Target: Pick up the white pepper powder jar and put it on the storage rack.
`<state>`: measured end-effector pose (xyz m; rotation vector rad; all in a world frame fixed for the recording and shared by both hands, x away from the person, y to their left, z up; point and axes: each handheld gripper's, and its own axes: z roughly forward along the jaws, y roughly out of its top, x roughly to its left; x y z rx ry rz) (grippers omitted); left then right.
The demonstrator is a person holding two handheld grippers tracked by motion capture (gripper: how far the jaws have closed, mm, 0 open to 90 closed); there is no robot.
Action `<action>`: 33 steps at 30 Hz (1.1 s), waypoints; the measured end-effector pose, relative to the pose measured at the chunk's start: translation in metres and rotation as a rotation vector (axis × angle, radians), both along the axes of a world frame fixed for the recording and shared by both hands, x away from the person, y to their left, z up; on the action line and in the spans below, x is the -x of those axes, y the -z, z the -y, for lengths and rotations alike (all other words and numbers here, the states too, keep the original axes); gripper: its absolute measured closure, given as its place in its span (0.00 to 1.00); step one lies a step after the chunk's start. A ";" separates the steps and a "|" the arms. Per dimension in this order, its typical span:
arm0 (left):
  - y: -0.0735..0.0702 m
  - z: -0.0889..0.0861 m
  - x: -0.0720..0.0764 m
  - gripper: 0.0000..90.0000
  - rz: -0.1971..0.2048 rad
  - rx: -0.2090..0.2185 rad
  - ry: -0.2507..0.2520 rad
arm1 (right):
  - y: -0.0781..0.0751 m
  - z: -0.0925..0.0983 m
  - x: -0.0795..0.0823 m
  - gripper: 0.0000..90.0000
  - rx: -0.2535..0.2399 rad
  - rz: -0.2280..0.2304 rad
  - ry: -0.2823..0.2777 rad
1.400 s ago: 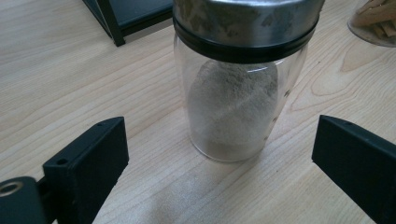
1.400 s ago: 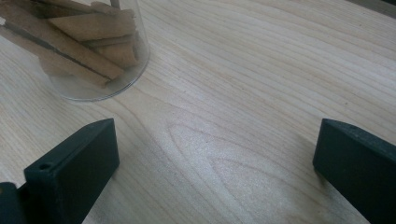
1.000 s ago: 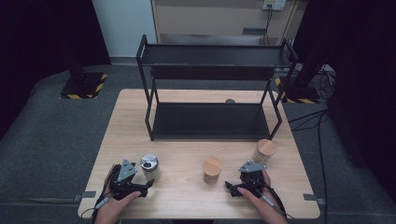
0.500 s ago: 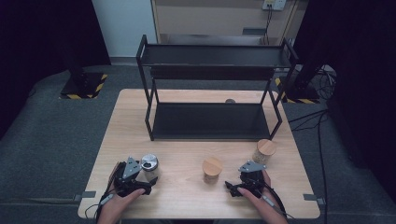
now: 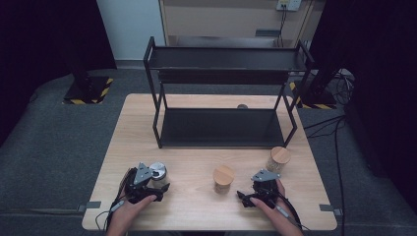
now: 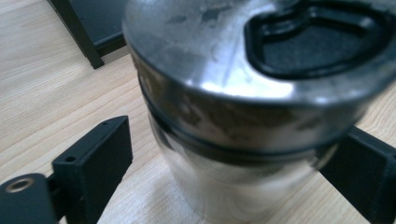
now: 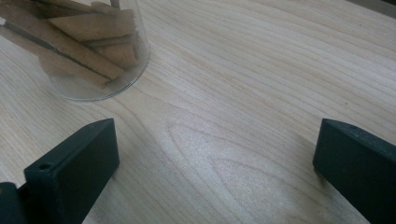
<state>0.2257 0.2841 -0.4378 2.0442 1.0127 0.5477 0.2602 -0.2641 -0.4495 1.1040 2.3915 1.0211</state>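
The left gripper [image 6: 224, 186] is closing its jaws around the metal jar [image 6: 252, 93] standing near the tabletop's [image 5: 196, 211] front left corner; a gap is still showing beside the left jaw. The right gripper [image 7: 215, 163] is resting wide open, gripping nothing.

Shiny steel canister [image 6: 243, 116] with a black-inset lid sits right between the claw [image 6: 233, 168] jaws, which have just been closing — left one's clearly still off it. Wood worktop [image 6: 51, 88] underneath, dark shelf leg [image 6: 77, 32] behind.

Left gripper [image 5: 158, 186] jaws closing around tin [image 6: 243, 107]
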 end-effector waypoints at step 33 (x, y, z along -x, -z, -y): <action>-0.002 0.010 0.007 0.33 0.036 0.046 0.014 | 0.000 0.000 0.000 0.00 0.000 0.001 0.001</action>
